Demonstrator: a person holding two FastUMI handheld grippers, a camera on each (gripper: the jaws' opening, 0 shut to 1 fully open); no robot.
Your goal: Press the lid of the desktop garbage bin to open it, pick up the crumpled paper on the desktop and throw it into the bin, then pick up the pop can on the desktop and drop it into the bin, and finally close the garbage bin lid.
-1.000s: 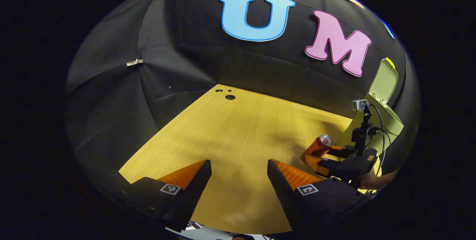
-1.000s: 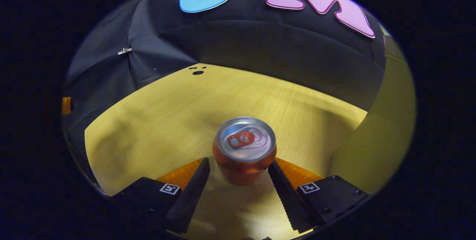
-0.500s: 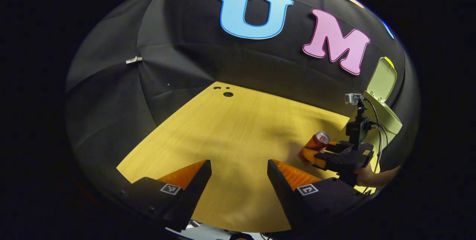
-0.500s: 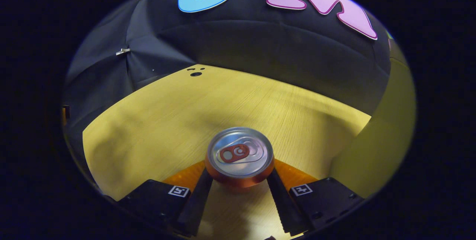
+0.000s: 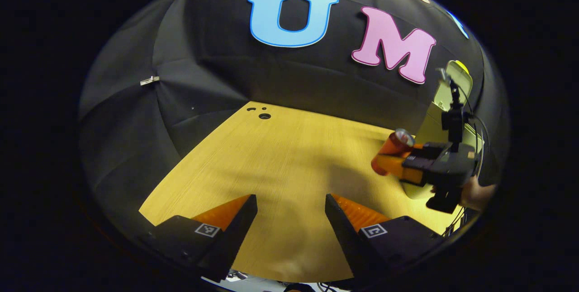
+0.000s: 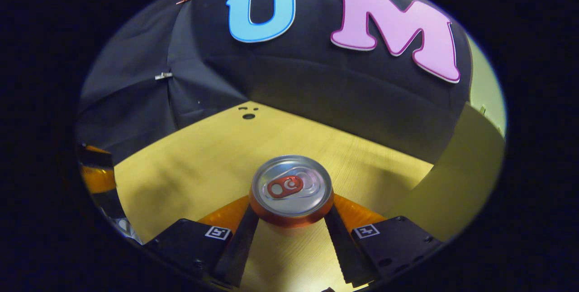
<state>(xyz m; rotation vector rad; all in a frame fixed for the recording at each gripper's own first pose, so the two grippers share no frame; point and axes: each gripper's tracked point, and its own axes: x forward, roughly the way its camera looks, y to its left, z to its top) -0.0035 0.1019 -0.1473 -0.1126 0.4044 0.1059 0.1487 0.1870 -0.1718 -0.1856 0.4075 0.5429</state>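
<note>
In the left gripper view, our left gripper hangs spread wide over the bare wooden desk, holding nothing, seemingly parked out of the way. Off to the right, our right gripper carries the pop can clear of the desk, just beside the pale green bin, whose lid stands raised. In the right gripper view, the can sits top-up between the two fingers, both pressing its sides, so we judge the grip firm enough for the carry. The bin's wall rises close on the right. We take the paper step as done, though we cannot see inside the bin.
</note>
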